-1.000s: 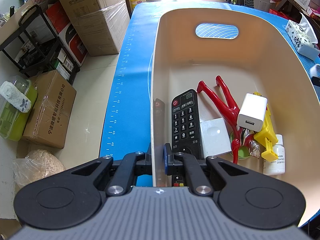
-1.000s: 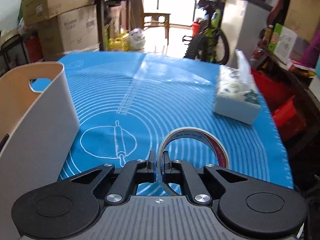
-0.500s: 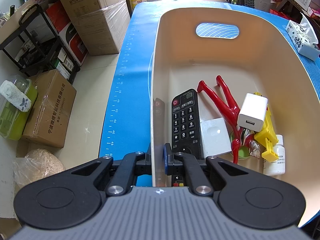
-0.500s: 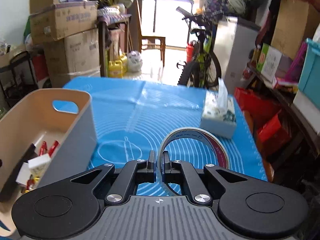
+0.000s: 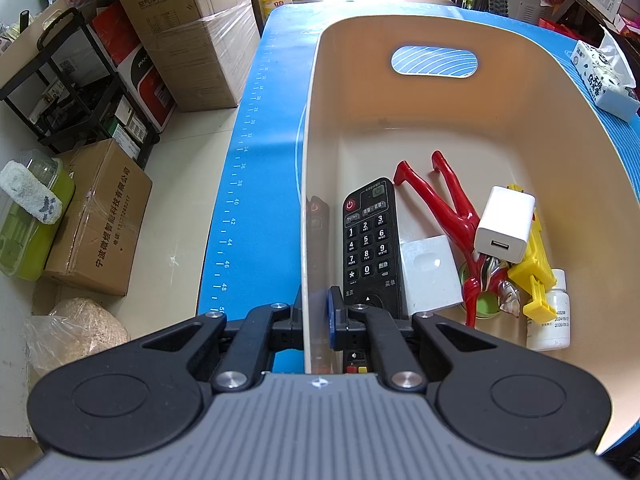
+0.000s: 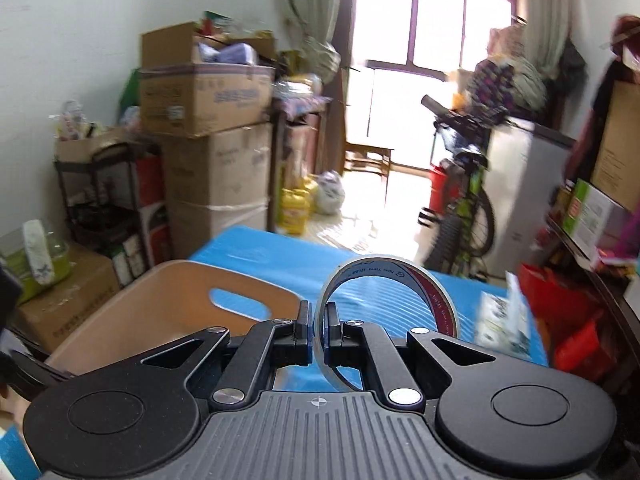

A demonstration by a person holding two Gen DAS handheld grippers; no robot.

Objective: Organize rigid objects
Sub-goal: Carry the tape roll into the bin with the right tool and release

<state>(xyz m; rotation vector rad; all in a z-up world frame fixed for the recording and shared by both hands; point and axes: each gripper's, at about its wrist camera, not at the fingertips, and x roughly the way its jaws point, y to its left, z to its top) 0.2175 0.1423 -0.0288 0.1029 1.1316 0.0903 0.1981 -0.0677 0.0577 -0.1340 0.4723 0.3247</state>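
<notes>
A cream plastic bin (image 5: 472,128) stands on the blue mat (image 5: 256,152). My left gripper (image 5: 316,312) is shut on the bin's near left wall. Inside lie a black remote (image 5: 370,244), a red figure (image 5: 448,200), a white charger (image 5: 505,224), a white square block (image 5: 430,270), a yellow toy (image 5: 534,264) and a small white bottle (image 5: 550,320). In the right wrist view my right gripper (image 6: 318,330) is shut on a roll of clear tape (image 6: 404,280), held in the air to the right of the bin (image 6: 160,300).
A tissue pack (image 5: 604,76) (image 6: 500,316) lies on the mat's far right. Cardboard boxes (image 5: 192,28), a black rack (image 5: 76,92) and a green container (image 5: 28,216) stand on the floor left of the table. A bicycle (image 6: 460,200) stands beyond the table.
My right gripper has risen with the tape and tilted up, so the room now fills its view and the bin sits lower left. The left gripper has stayed on the bin wall.
</notes>
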